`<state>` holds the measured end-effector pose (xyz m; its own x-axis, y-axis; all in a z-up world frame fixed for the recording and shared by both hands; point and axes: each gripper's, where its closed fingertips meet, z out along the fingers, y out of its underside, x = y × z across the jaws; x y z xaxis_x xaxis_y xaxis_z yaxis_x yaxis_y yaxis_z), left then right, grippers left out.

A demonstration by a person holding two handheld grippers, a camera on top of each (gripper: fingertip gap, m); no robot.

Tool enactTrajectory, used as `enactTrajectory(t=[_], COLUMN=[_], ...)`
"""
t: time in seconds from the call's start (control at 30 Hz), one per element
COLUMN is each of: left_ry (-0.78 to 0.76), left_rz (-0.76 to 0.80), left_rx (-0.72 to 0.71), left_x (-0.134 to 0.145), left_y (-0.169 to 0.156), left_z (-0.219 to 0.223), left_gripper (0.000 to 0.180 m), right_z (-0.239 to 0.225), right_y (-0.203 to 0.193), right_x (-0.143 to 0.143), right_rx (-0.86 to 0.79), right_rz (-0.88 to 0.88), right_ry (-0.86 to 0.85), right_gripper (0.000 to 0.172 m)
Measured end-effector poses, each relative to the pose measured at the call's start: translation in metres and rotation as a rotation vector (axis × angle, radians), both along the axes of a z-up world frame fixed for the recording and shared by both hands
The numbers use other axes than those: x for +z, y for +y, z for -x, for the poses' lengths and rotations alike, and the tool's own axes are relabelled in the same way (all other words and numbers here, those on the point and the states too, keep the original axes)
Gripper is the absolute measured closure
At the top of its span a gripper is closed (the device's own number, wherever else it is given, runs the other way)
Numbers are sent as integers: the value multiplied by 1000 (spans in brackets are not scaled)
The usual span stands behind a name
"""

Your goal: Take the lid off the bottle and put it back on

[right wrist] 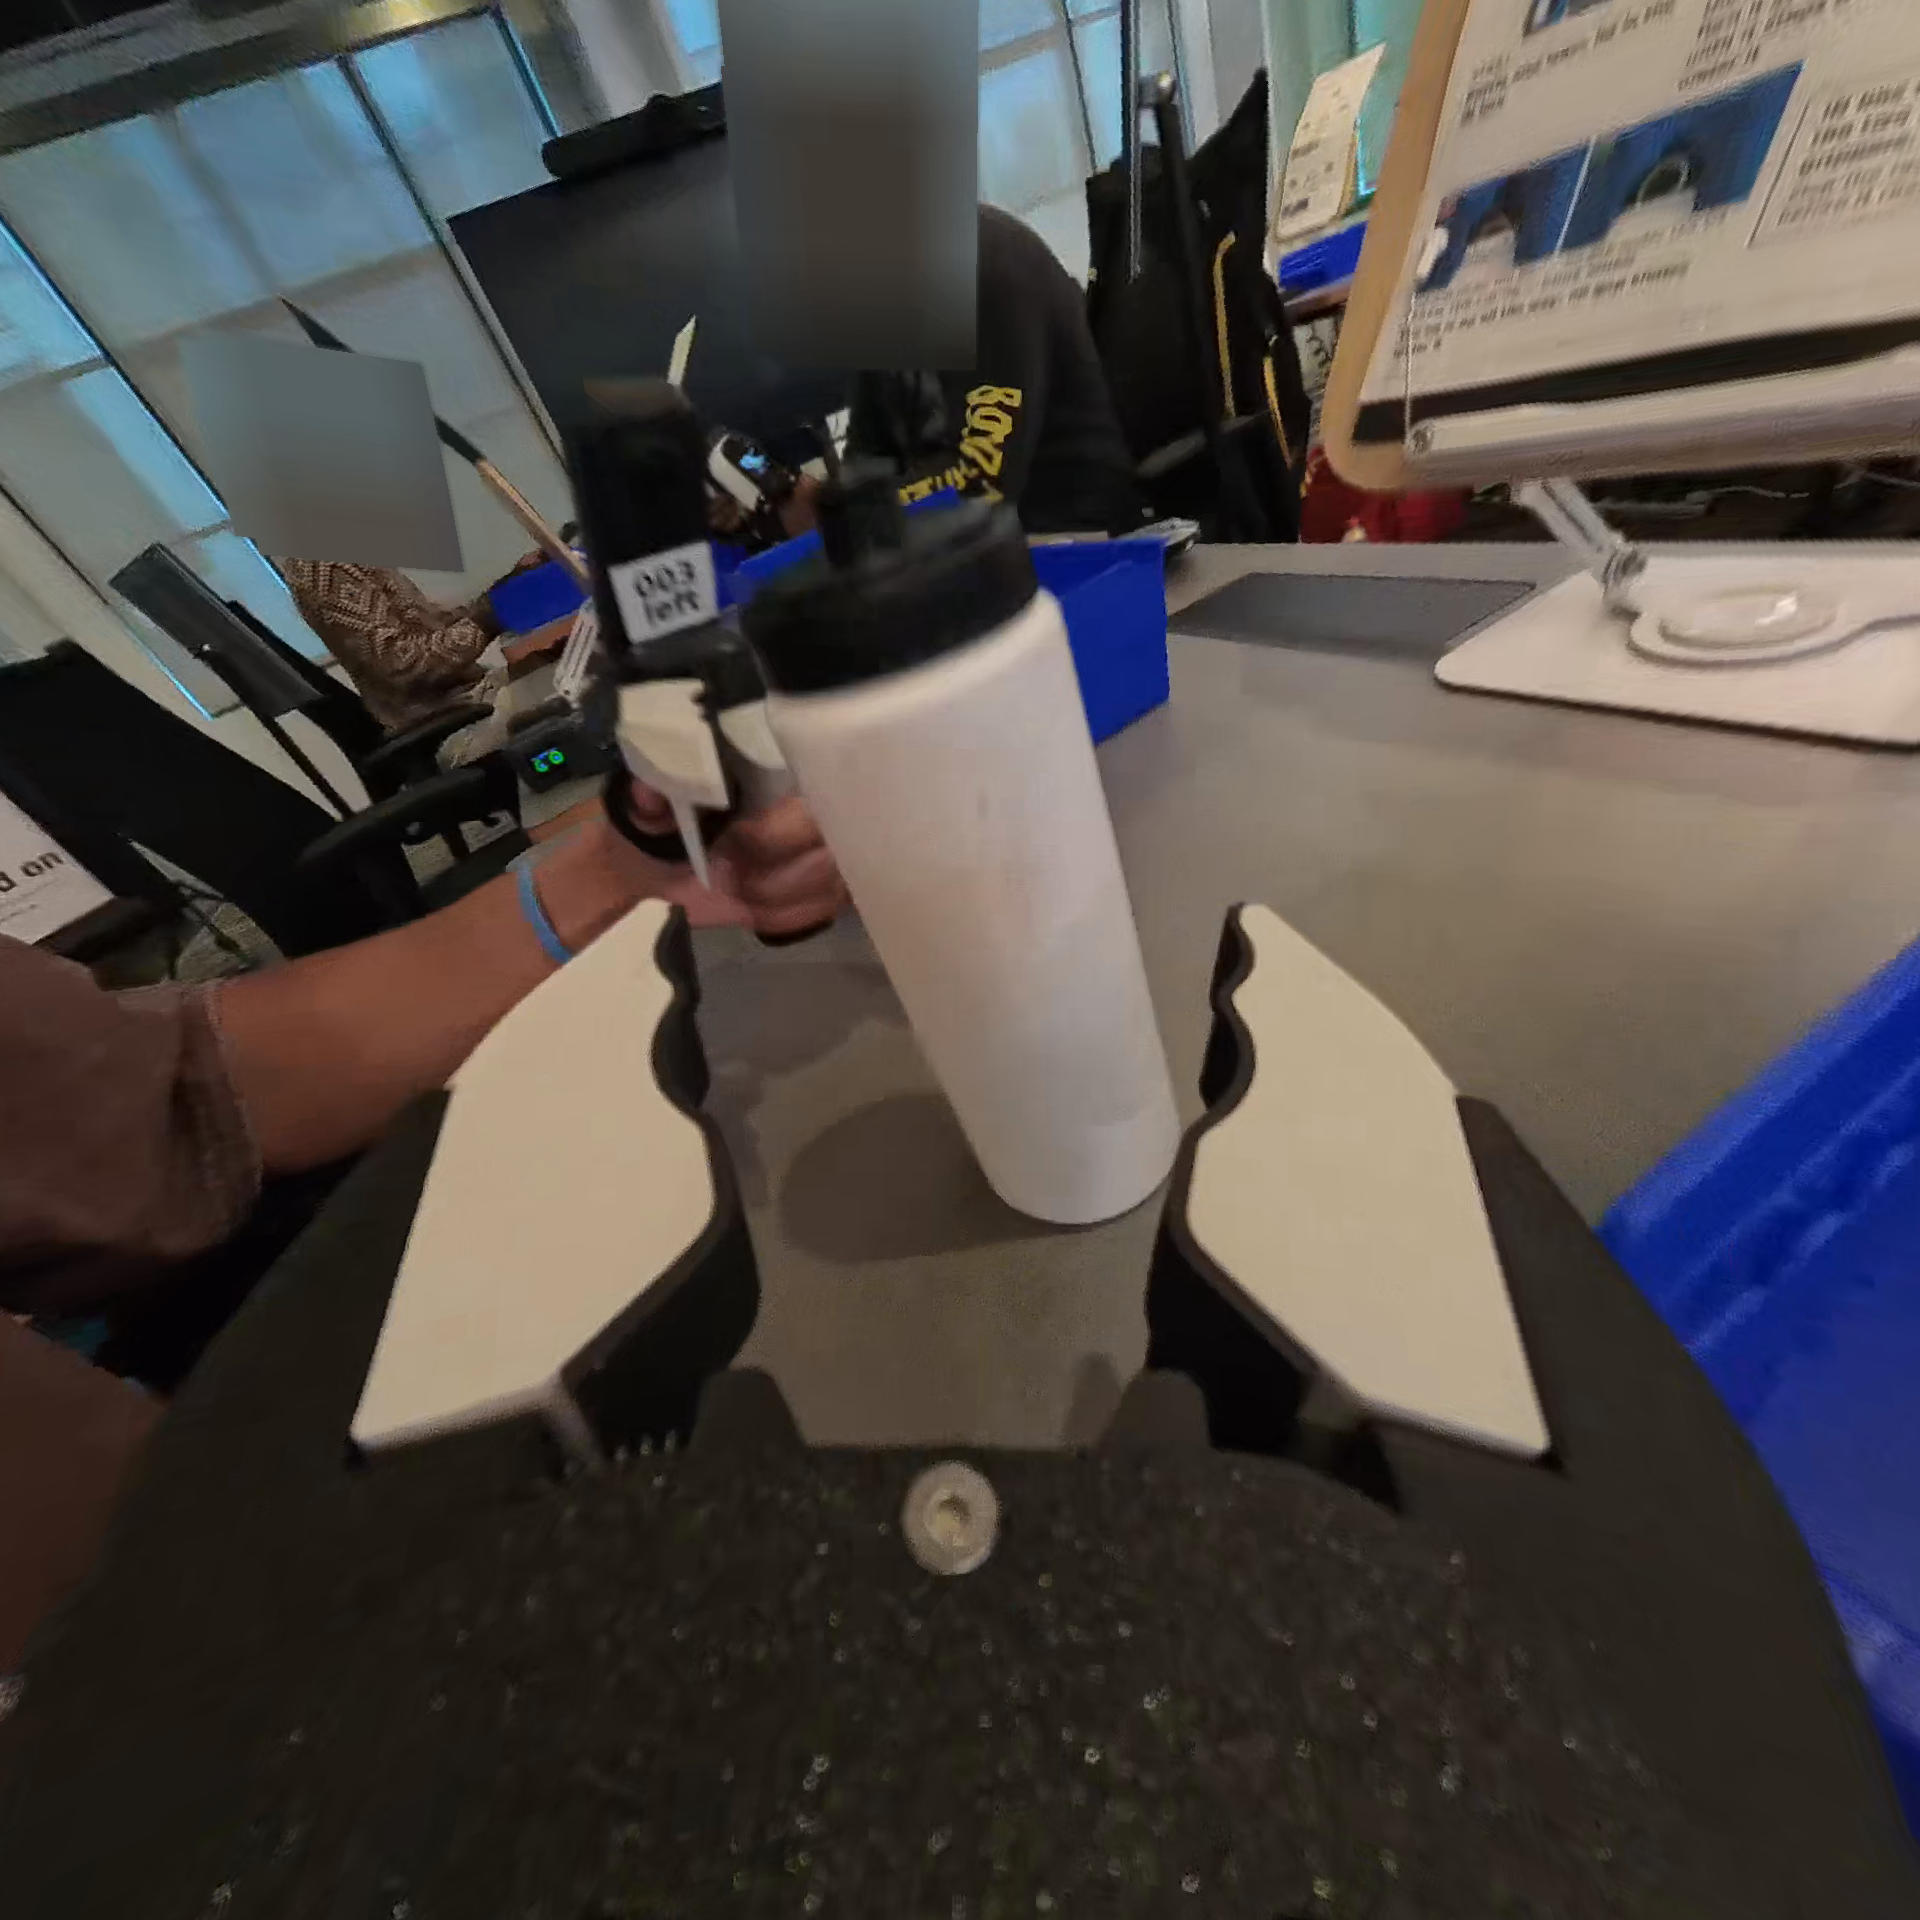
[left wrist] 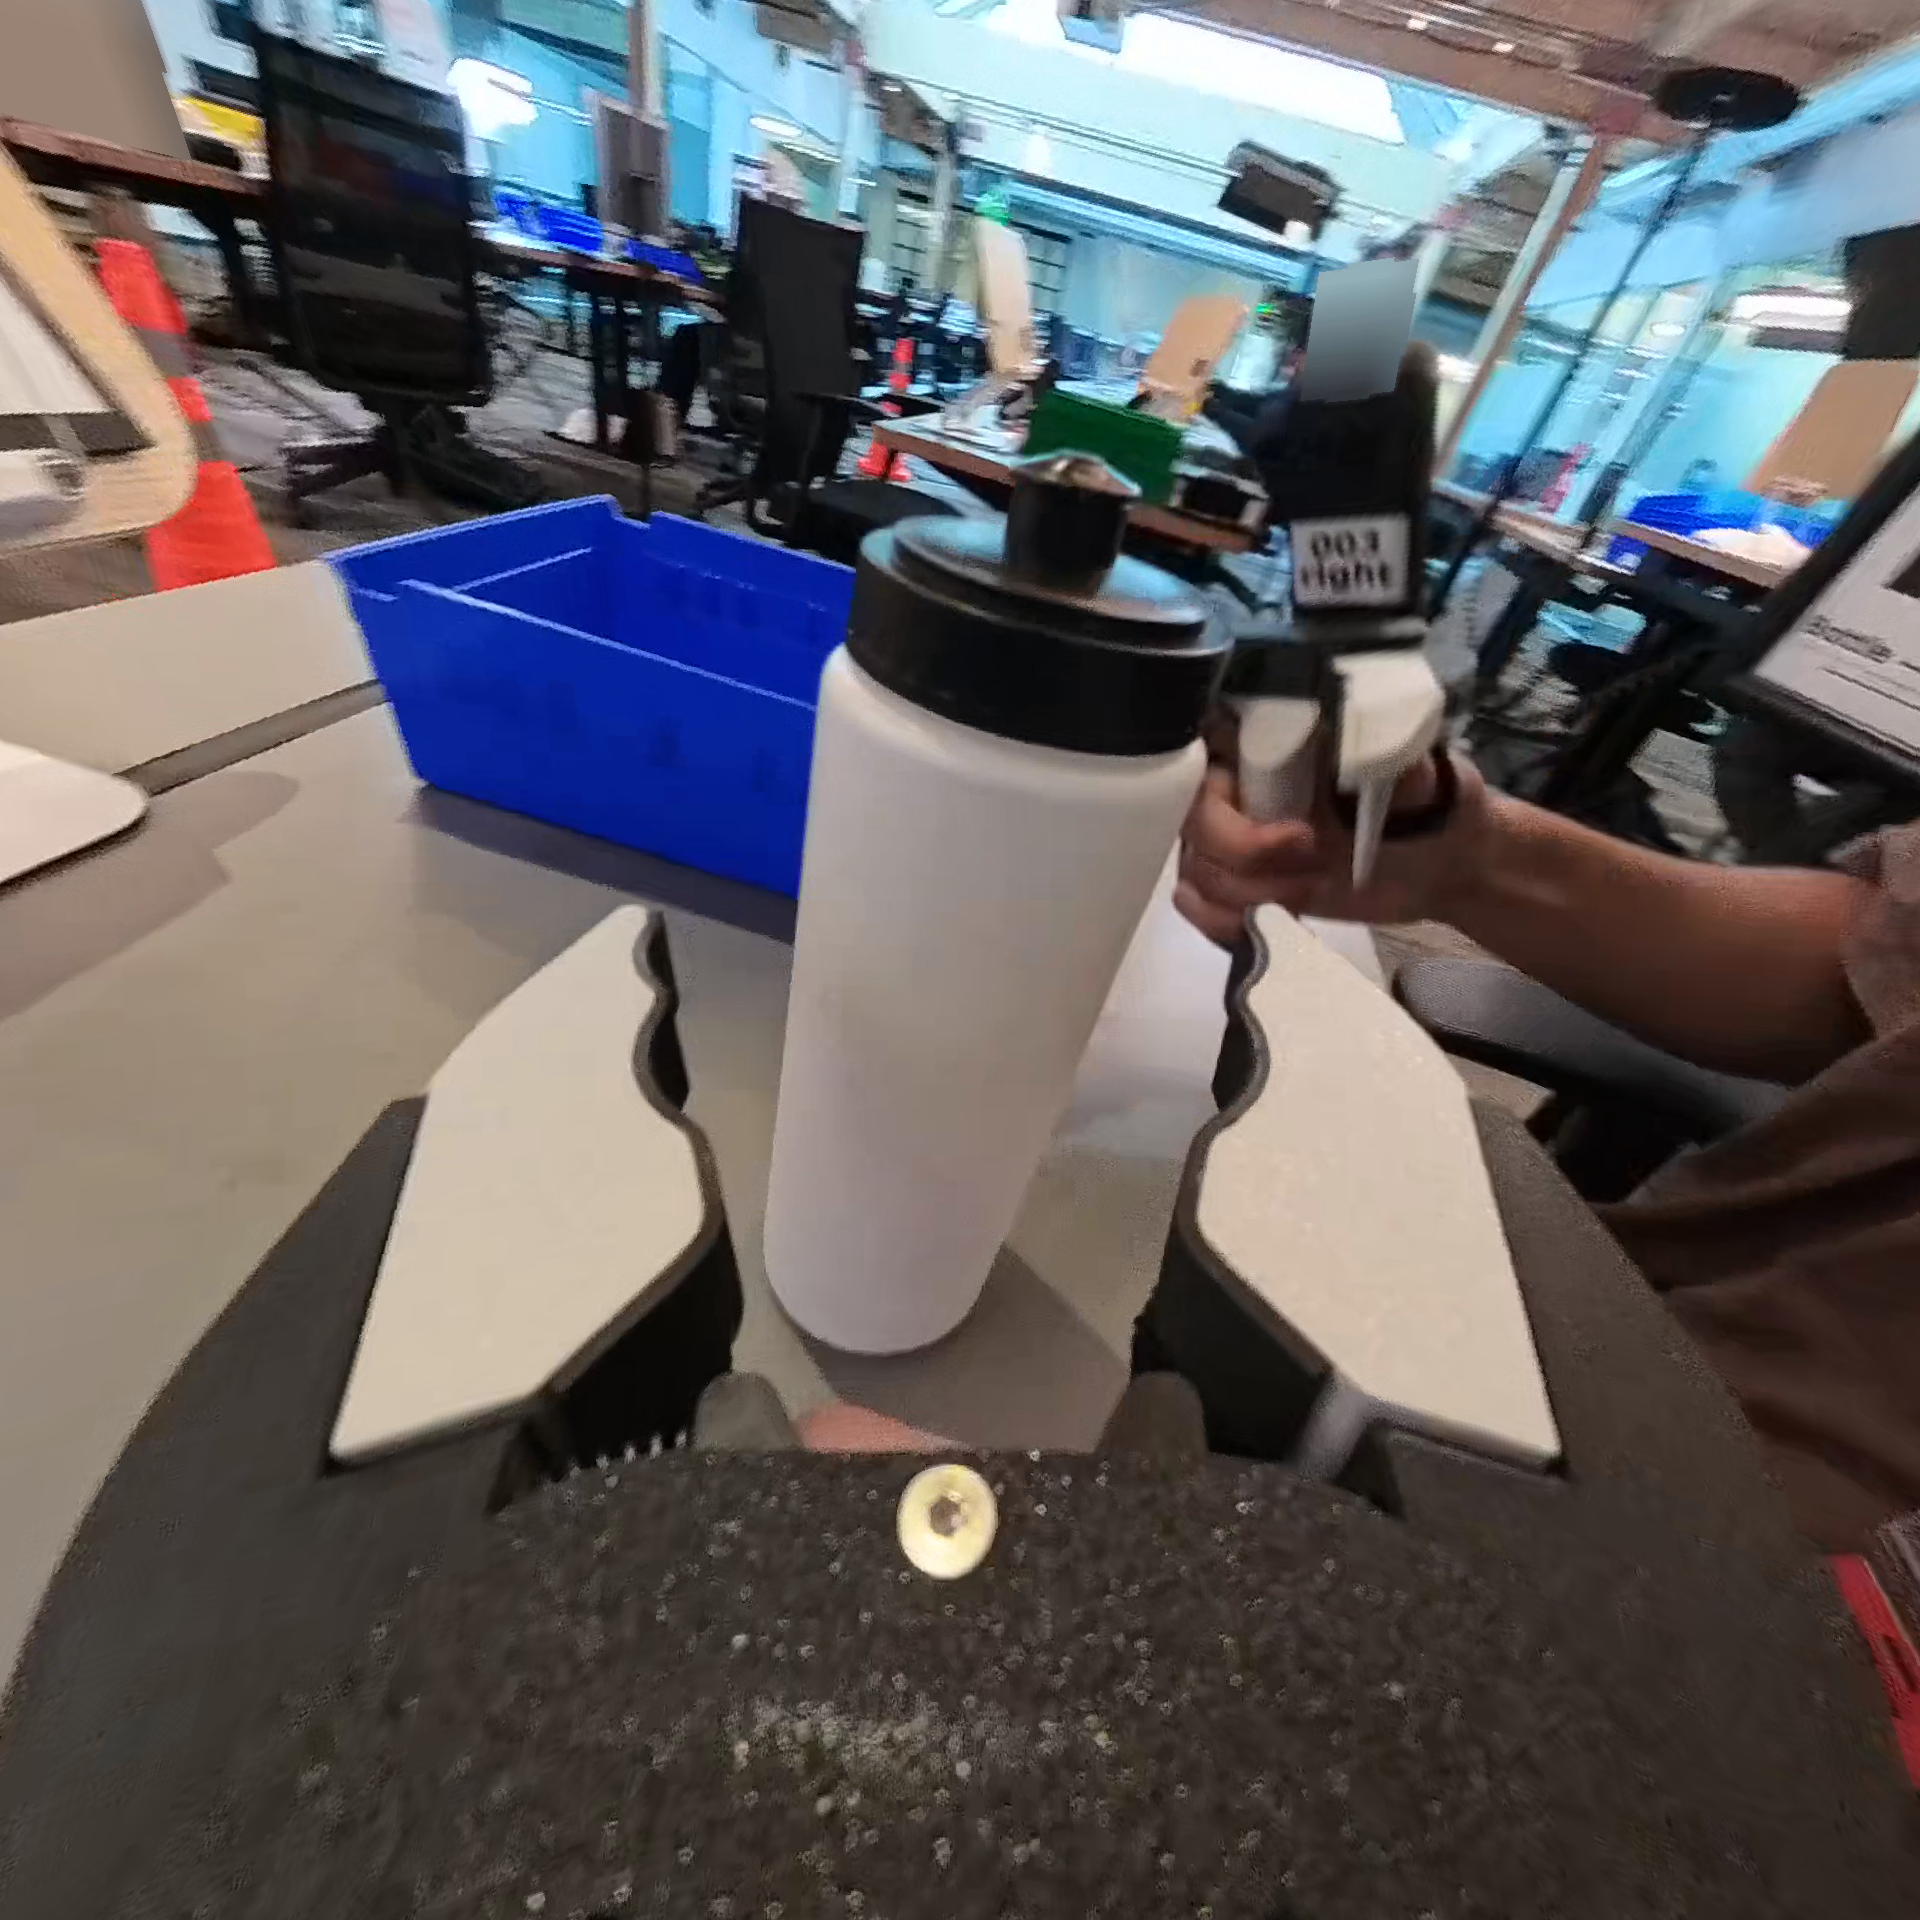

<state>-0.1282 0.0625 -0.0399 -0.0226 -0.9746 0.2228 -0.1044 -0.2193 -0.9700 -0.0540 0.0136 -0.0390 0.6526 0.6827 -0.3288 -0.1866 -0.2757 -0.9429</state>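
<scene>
So both sets of jaws stand wide apart: the left gripper (left wrist: 951, 1039) straddles the white bottle (left wrist: 966, 997) without touching it, and the right gripper (right wrist: 951, 1039) also grips nothing. The bottle stands on the grey counter (right wrist: 1455, 852), black lid (left wrist: 1039, 644) seated on top. Whether it has been off yet, I can't tell. A blue bin (left wrist: 603, 665) sits just behind, toward the far edge; the near side offers open room.

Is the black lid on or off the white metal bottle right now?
On. The black lid sits flush atop the white metal bottle, no gap showing at the neck; tightness cannot be told.
</scene>
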Motion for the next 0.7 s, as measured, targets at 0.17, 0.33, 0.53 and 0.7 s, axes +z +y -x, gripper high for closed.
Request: enactTrajectory(t=[0.17,0.33,0.53,0.7], left_ry=[23,-44,-44,-85], left_rz=[23,155,125,210], left_rx=[104,142,165,147], left_x=[-16,-35,-36,-32], left_y=[-43,-86,-78,-64], left_z=[34,58,65,73], left_gripper=[78,84,96,100], right_z=[34,64,70,39], right_y=[21,57,67,70], right_x=[-34,-44,-43,3], right_rx=[-6,62,94,-9], right_rz=[-33,-19,-32,-74], right_ry=[-124,-100,-198,-191], right_gripper=[75,76,84,85])
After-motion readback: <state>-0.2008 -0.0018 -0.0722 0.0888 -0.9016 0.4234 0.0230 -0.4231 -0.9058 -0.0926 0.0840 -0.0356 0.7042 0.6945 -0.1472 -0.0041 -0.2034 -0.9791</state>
